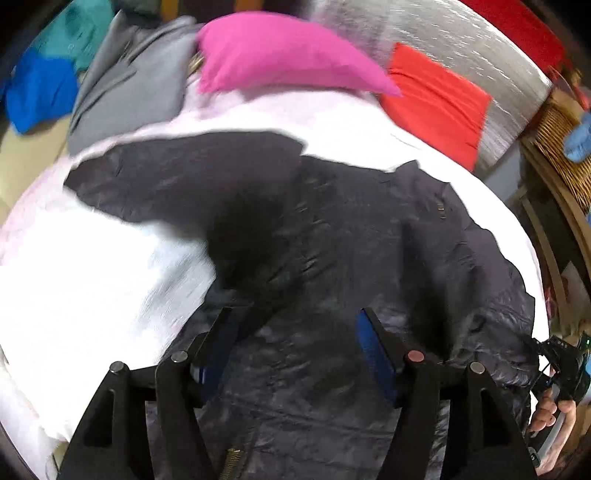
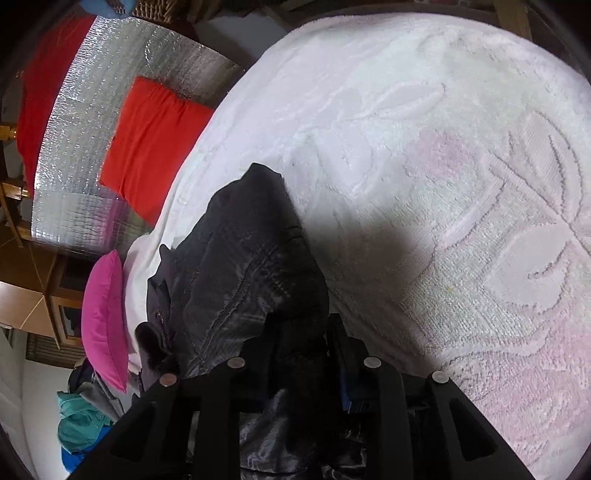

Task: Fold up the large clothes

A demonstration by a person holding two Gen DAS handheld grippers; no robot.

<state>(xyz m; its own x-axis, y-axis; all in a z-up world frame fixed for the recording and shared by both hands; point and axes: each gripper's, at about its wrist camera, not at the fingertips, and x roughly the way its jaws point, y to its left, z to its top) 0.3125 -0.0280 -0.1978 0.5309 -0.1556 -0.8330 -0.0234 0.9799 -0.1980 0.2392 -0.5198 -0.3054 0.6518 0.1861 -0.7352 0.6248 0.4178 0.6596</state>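
Note:
A large dark quilted jacket [image 1: 332, 229] lies spread on a white bedspread [image 1: 92, 277], one sleeve reaching out to the left. My left gripper [image 1: 295, 314] hovers over the jacket's lower part. It is open, its blue pads [image 1: 373, 347] wide apart with only flat fabric beneath them. In the right wrist view the jacket [image 2: 240, 258] bunches up toward my right gripper [image 2: 301, 328], which is shut on a fold of it. A hand [image 1: 550, 410] holds that gripper at the jacket's right edge.
A pink pillow [image 1: 280, 51] and a red pillow [image 1: 439, 103] lie at the head of the bed against a silver foil panel [image 1: 461, 48]. Grey [image 1: 129, 81], teal [image 1: 81, 33] and blue [image 1: 40, 88] garments are piled at the far left. A wicker basket [image 1: 561, 140] stands at the right.

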